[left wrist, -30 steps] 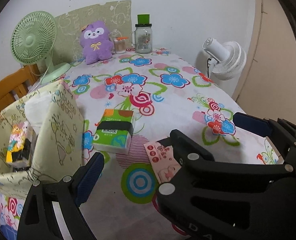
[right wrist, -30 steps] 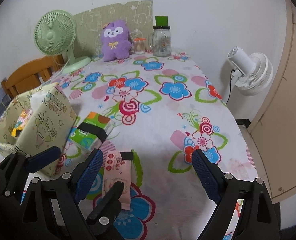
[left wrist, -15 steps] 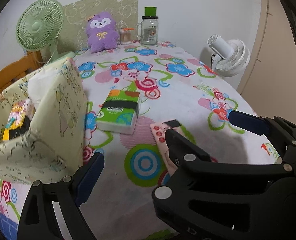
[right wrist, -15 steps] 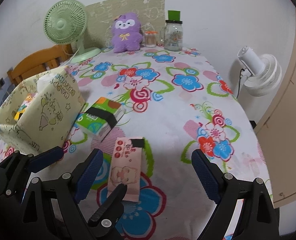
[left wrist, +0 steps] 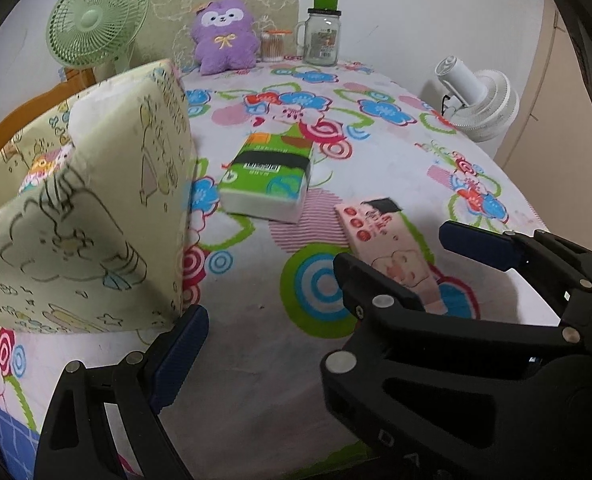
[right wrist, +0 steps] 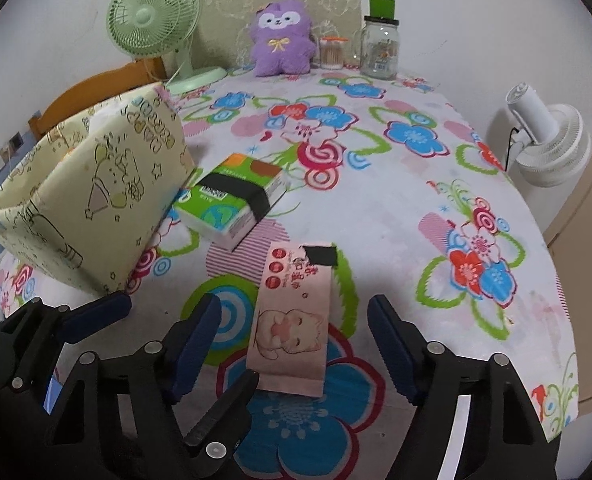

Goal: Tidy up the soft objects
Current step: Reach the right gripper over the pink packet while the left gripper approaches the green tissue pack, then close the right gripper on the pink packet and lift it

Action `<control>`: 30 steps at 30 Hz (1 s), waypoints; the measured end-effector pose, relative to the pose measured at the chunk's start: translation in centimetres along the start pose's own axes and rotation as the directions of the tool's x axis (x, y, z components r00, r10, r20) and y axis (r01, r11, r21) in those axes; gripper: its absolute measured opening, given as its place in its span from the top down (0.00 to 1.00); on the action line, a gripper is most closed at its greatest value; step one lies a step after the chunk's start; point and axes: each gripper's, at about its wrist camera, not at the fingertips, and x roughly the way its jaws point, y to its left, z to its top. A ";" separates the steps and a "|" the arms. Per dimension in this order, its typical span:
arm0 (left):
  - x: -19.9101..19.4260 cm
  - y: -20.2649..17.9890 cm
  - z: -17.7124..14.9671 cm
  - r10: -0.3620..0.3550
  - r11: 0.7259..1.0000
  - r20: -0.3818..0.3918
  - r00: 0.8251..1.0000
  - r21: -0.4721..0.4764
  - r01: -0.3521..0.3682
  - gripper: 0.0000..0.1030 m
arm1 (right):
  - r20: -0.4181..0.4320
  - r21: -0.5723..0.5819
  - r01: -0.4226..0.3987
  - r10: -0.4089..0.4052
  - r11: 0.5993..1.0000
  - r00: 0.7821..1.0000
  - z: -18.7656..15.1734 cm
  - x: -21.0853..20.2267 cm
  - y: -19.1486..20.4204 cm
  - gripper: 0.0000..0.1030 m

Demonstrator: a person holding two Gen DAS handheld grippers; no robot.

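Observation:
A pink tissue pack point(right wrist: 292, 316) lies flat on the flowered tablecloth. My right gripper point(right wrist: 290, 340) straddles its near end, and the jaws are closing with the pack between them. Both pads still stand clear of its sides, so nothing is gripped. From the left wrist the right gripper point(left wrist: 404, 252) hovers over the pink pack point(left wrist: 384, 236). My left gripper point(right wrist: 176, 346) is open and holds nothing. It sits just left of the right one, one finger point(left wrist: 180, 352) near the cream fabric box point(left wrist: 88, 216). A green tissue pack point(right wrist: 232, 204) lies beside that box.
A purple plush point(right wrist: 282, 36), a swab jar point(right wrist: 331, 53) and a glass jar point(right wrist: 380, 48) line the far wall. A green fan point(right wrist: 152, 16) stands at the back left. A white fan point(right wrist: 548, 140) stands beyond the table's right edge, and a wooden chair point(right wrist: 96, 96) behind the box.
Both grippers have sunk and moved forward toward the pink pack. The right jaws have narrowed around it. The fabric box now looms closer on the left.

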 end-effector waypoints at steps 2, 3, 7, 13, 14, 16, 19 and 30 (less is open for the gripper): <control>0.1 0.0 -0.1 0.008 1.000 0.003 1.000 0.008 -0.008 0.09 | -0.011 -0.002 -0.005 0.005 1.000 1.000 -0.1 0.3 0.1 0.30; 0.1 -0.1 -0.2 0.010 1.000 0.005 1.000 0.011 -0.011 0.09 | -0.016 -0.001 -0.013 0.012 1.000 1.000 -0.2 0.5 0.1 0.32; 0.1 -0.2 -0.3 0.020 1.000 0.009 1.000 0.010 -0.020 0.08 | -0.019 -0.005 -0.014 0.014 1.000 1.000 -0.3 0.7 0.0 0.46; 0.2 -0.7 -0.1 0.023 1.000 0.011 1.000 0.016 -0.023 0.08 | -0.014 -0.009 -0.012 0.012 1.000 1.000 -0.4 0.6 -0.4 0.58; 0.2 -0.8 0.0 0.024 1.000 0.012 1.000 0.017 -0.024 0.08 | -0.013 -0.006 -0.011 0.010 1.000 1.000 -0.4 0.6 -0.6 0.58; 0.3 -1.1 0.1 0.024 0.999 0.014 1.000 0.022 -0.024 0.08 | -0.009 0.001 -0.006 0.006 1.000 1.000 -0.4 0.5 -1.0 0.58; 0.5 -1.7 0.4 0.017 1.000 0.018 1.000 0.026 -0.017 0.08 | -0.006 0.006 0.005 -0.005 1.000 1.000 -0.4 0.4 -1.6 0.58; 1.3 -3.9 2.4 0.031 0.997 0.048 0.998 0.063 -0.034 0.09 | 0.008 0.063 0.045 -0.045 0.997 0.999 0.5 0.3 -4.6 0.58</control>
